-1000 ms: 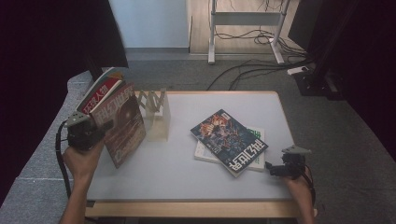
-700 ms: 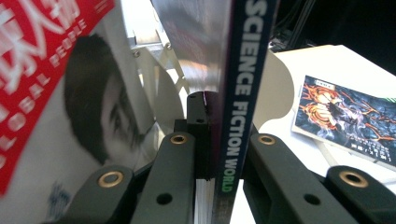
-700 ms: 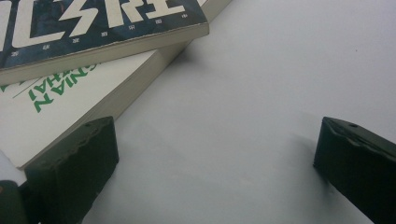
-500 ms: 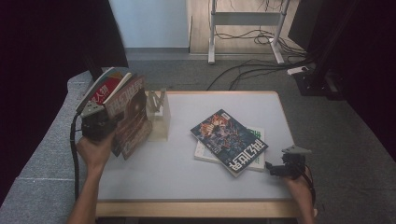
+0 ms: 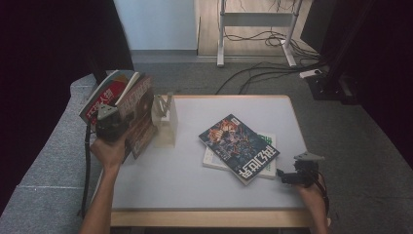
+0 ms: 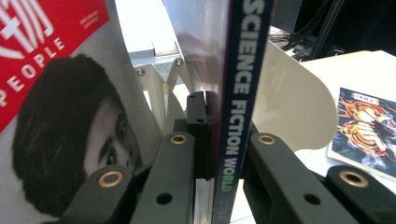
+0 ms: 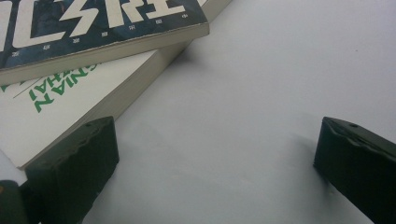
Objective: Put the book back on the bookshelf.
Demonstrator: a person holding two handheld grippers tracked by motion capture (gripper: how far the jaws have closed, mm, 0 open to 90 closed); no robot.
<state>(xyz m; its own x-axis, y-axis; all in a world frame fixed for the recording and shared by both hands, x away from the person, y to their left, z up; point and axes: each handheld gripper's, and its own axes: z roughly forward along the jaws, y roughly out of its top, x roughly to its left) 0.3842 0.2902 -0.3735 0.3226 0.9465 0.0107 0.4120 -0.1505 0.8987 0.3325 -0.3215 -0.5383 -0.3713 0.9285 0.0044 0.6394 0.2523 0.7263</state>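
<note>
Left tongs (image 6: 212, 154) clamped on the spine of my Science Fiction World magazine (image 6: 240, 93), held upright at the left end of the desk (image 5: 195, 180), right beside the cream book rack (image 5: 165, 119). A red People magazine (image 5: 104, 97) leans just behind it. My right tongs (image 7: 215, 163) gape wide with nothing in them, low over the desk beside two stacked books (image 5: 241, 148).

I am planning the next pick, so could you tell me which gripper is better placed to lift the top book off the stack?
Probably the right gripper: open beside the top book; the left gripper grips a magazine.
</note>
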